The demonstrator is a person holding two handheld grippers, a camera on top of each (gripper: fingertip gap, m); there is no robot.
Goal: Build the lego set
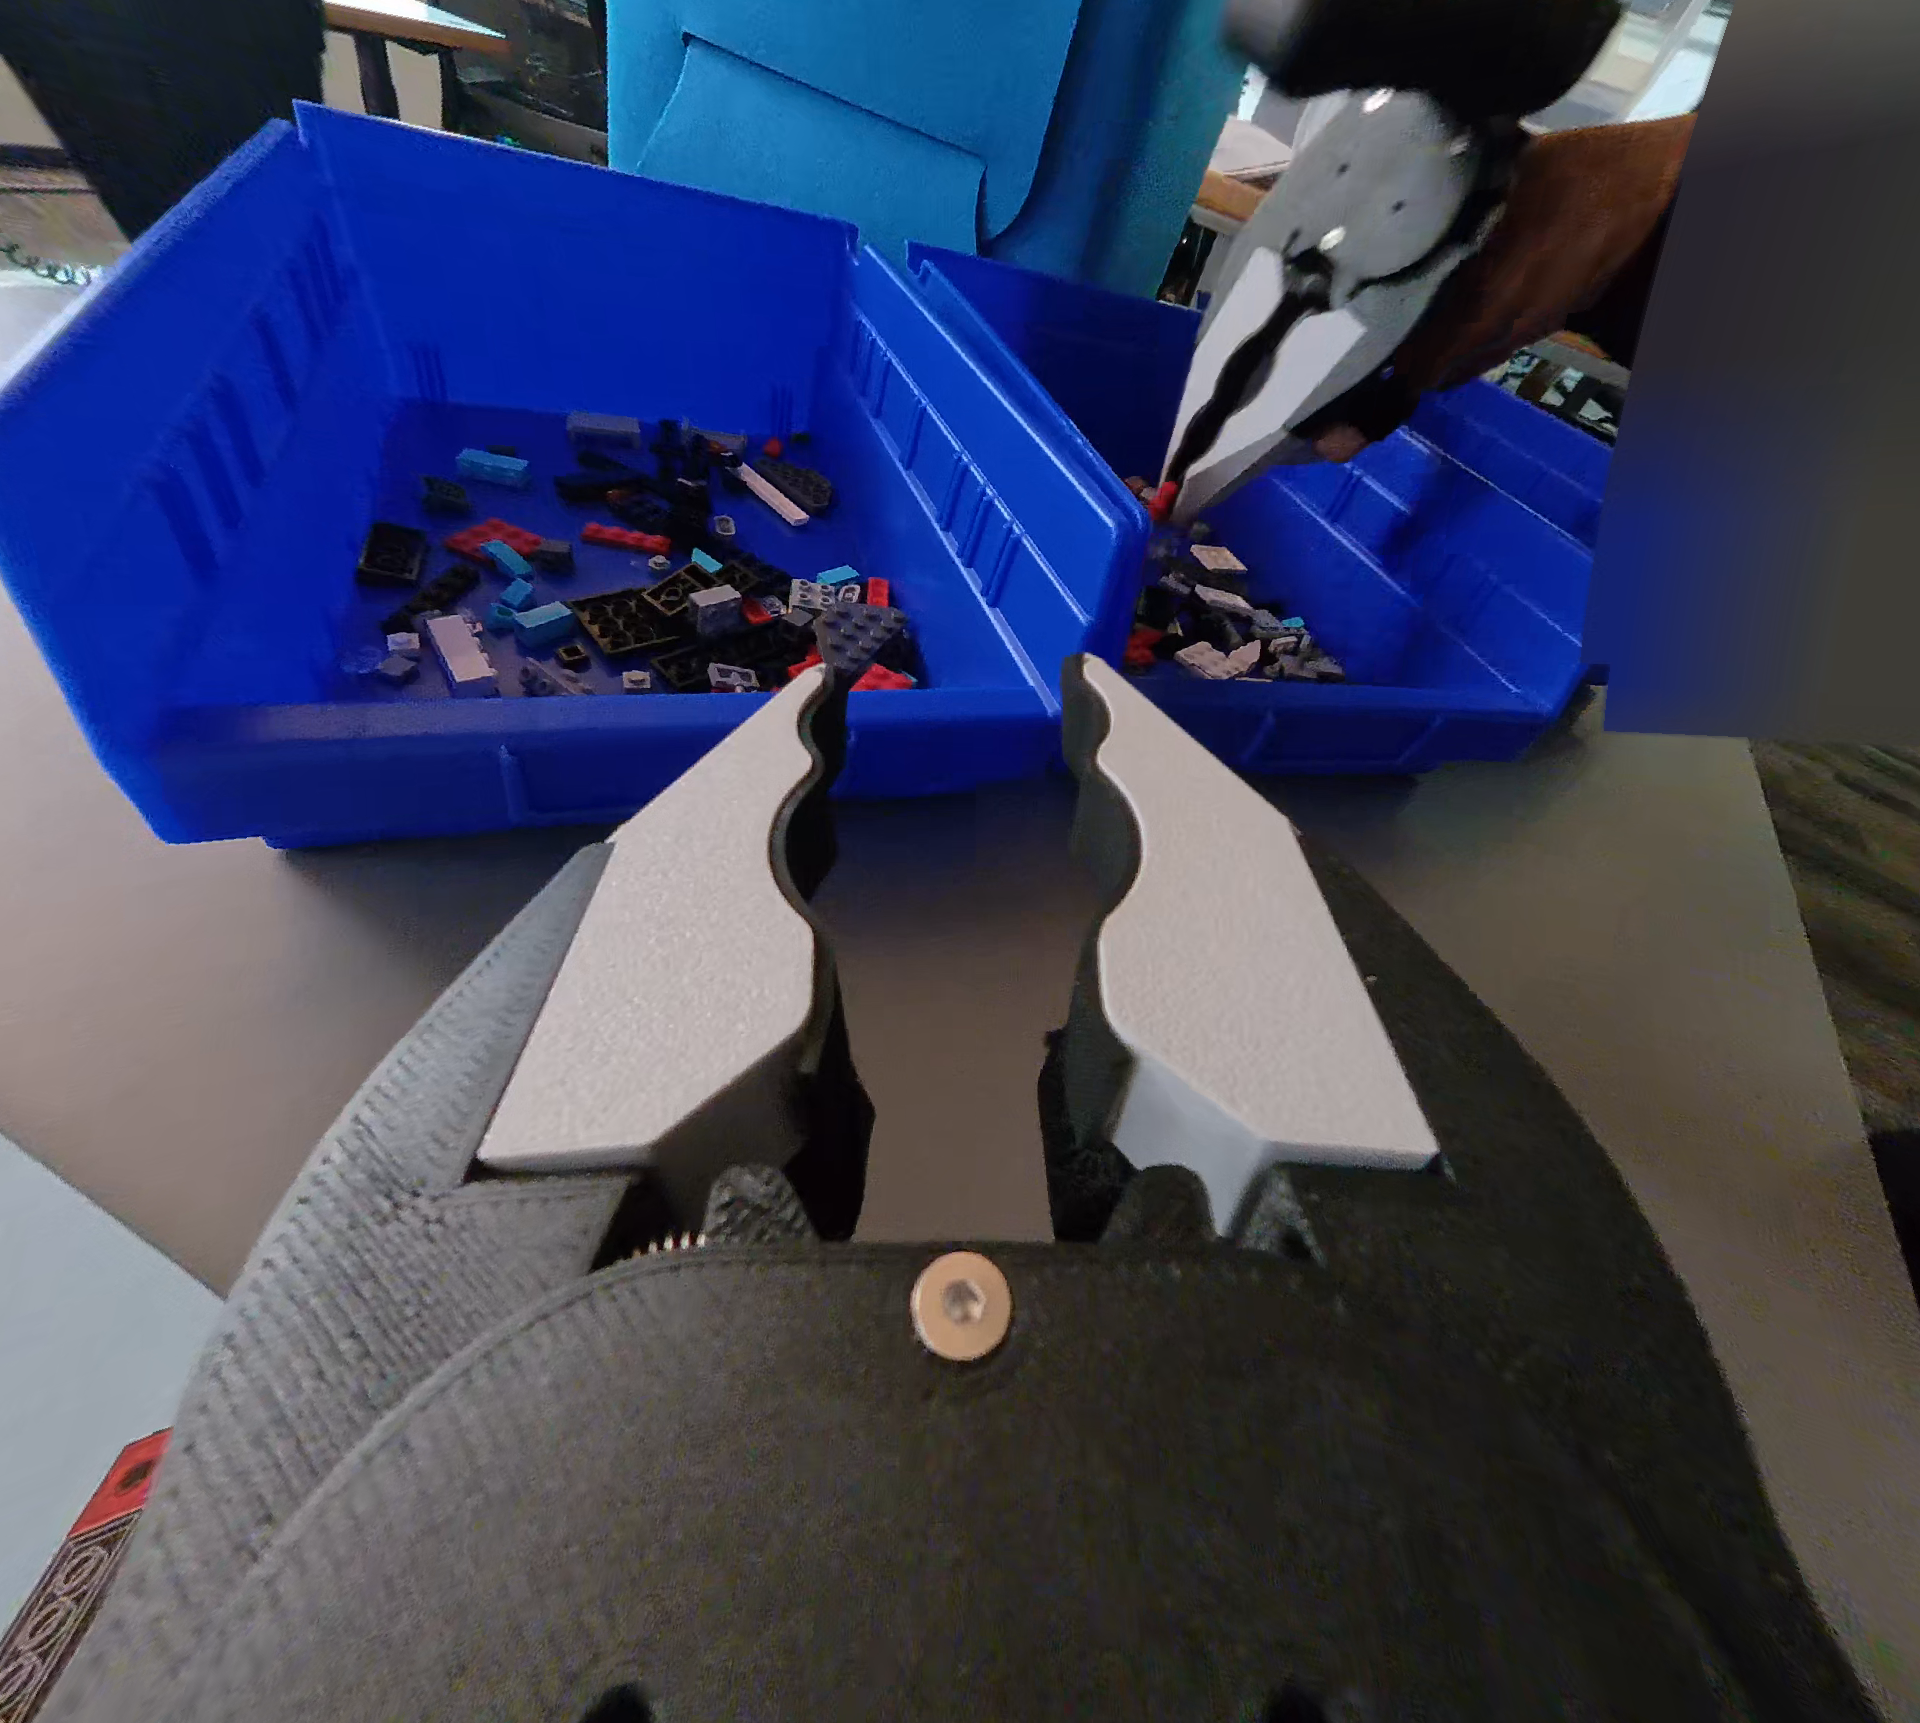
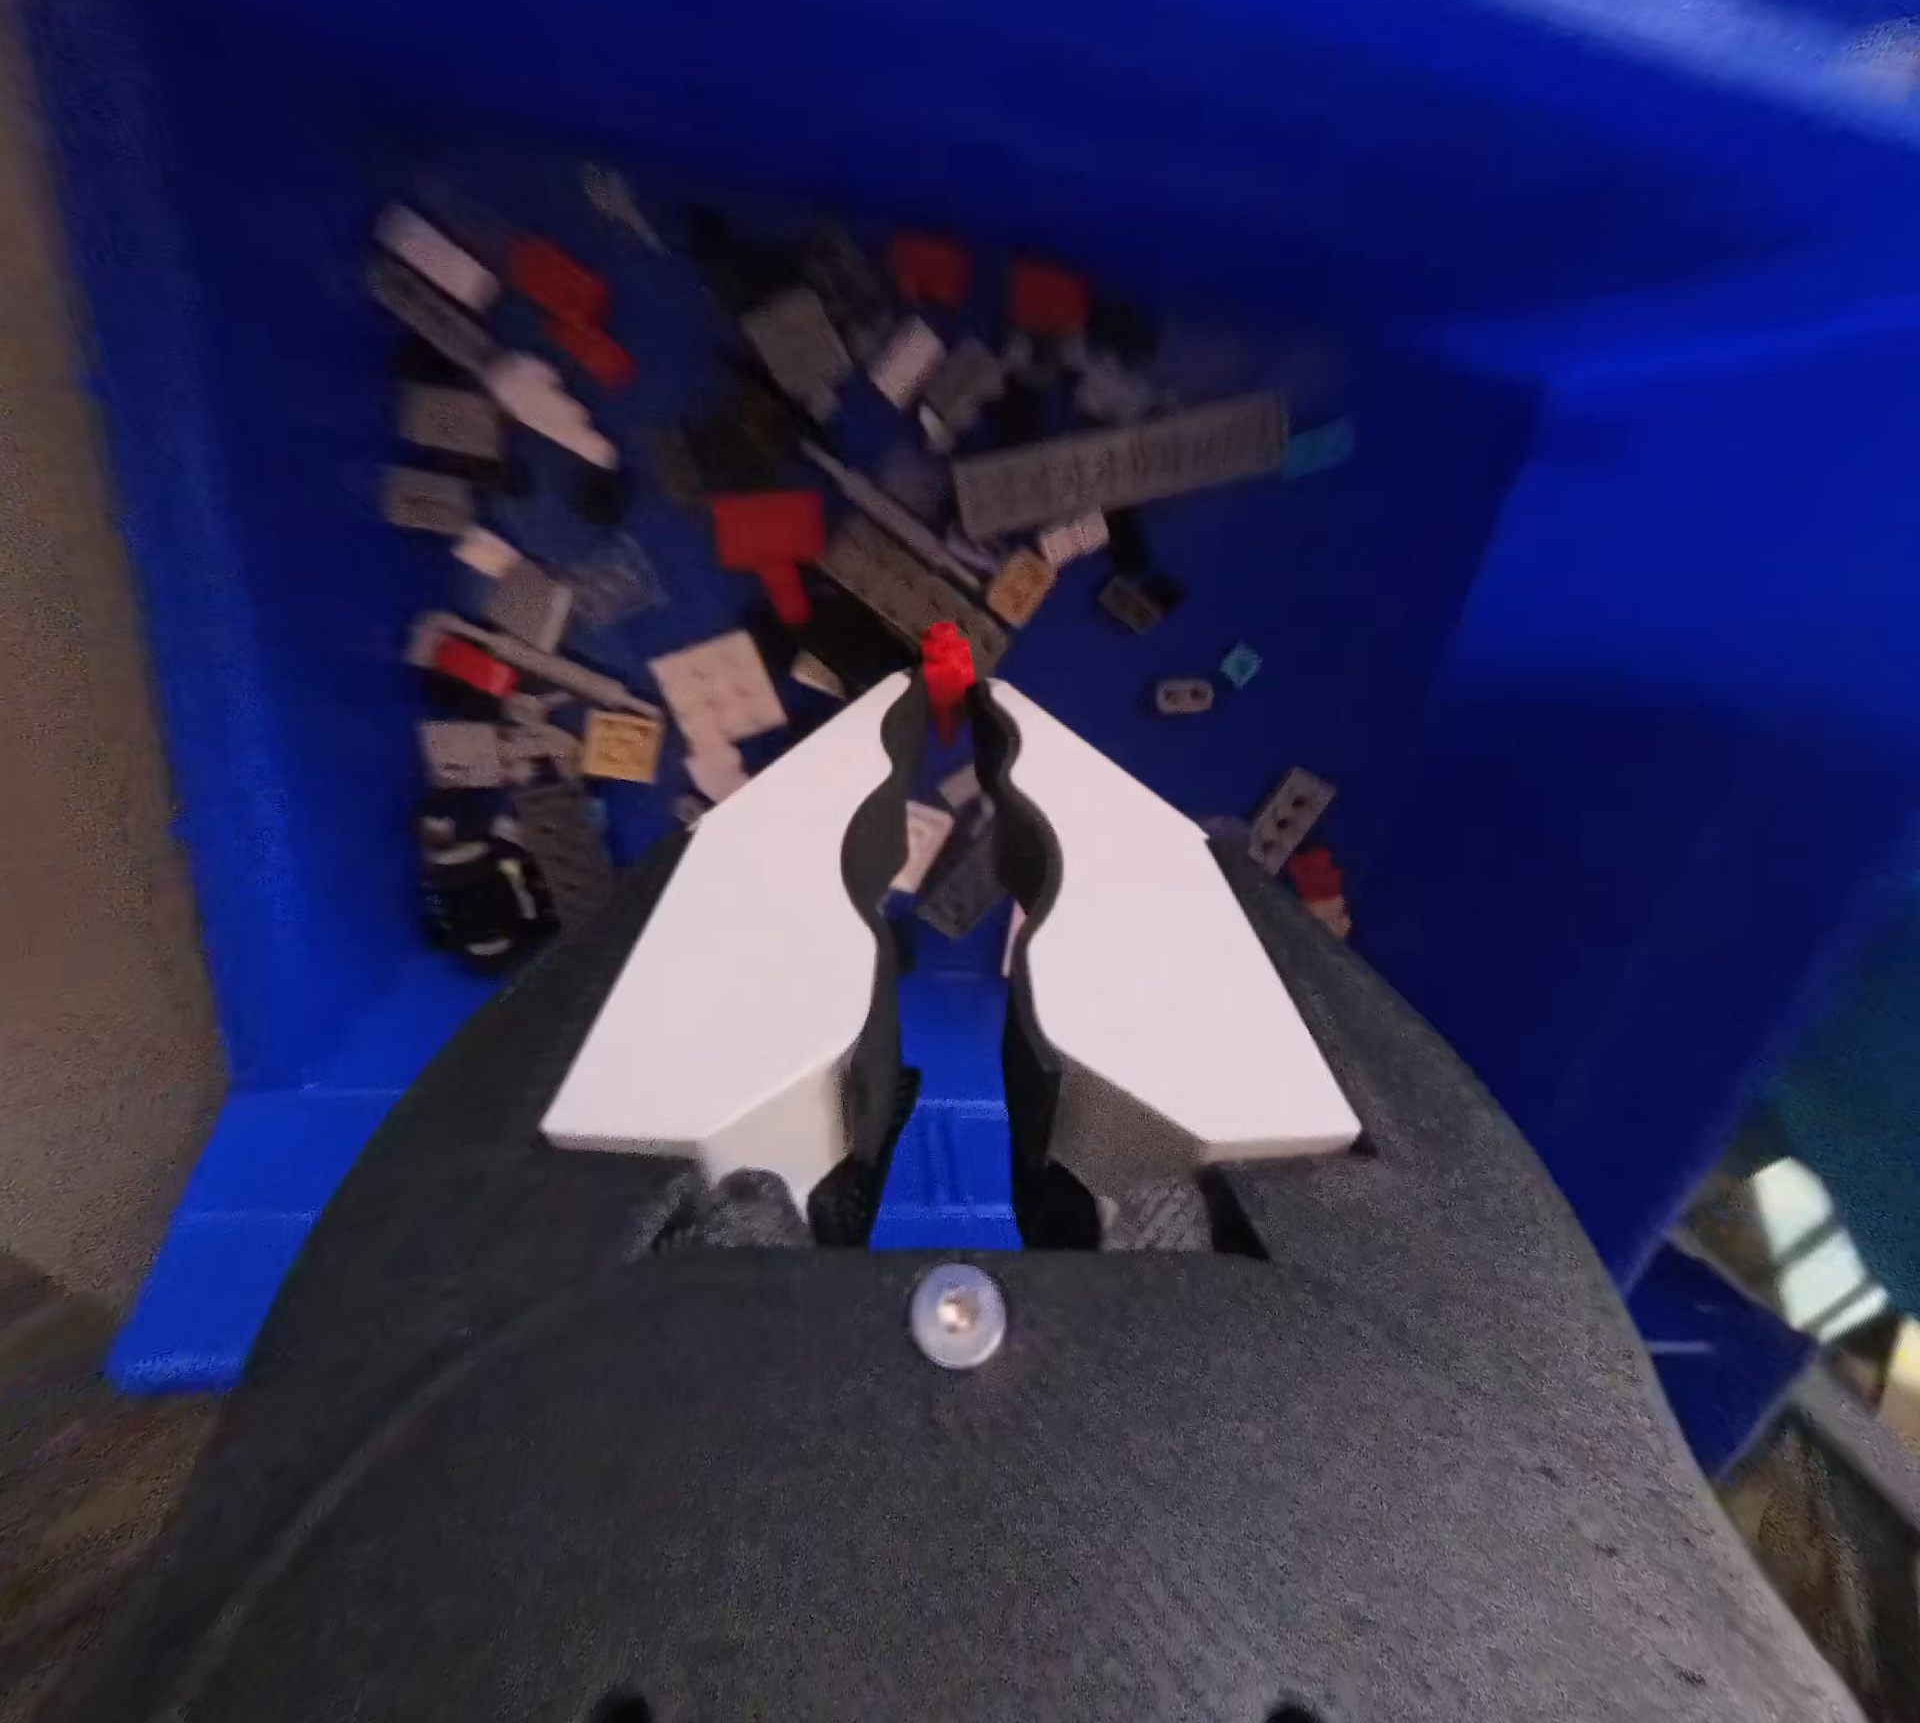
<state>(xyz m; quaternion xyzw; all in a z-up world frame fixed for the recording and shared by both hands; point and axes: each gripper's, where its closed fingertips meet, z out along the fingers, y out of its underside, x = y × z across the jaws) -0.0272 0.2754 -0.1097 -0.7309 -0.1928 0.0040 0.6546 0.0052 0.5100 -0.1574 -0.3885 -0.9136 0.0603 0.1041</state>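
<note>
The dark grey table carries two blue plastic bins side by side, their adjoining walls touching or nearly so. The left bin is the larger in the left wrist view and holds a loose scatter of lego pieces in black, grey, red and light blue across its floor. The right bin holds a second heap of lego pieces, mostly grey, black and red; in the right wrist view this heap is blurred. Behind the bins stands a bright blue padded panel. The left gripper hovers over the table just in front of the left bin, its fingers spread apart with nothing between them. The right gripper points steeply down into the right bin, held by a hand. Its fingers are closed nearly together at the tips, pinching a small red lego piece above the heap. That red piece shows at the tips in the left wrist view also
</note>
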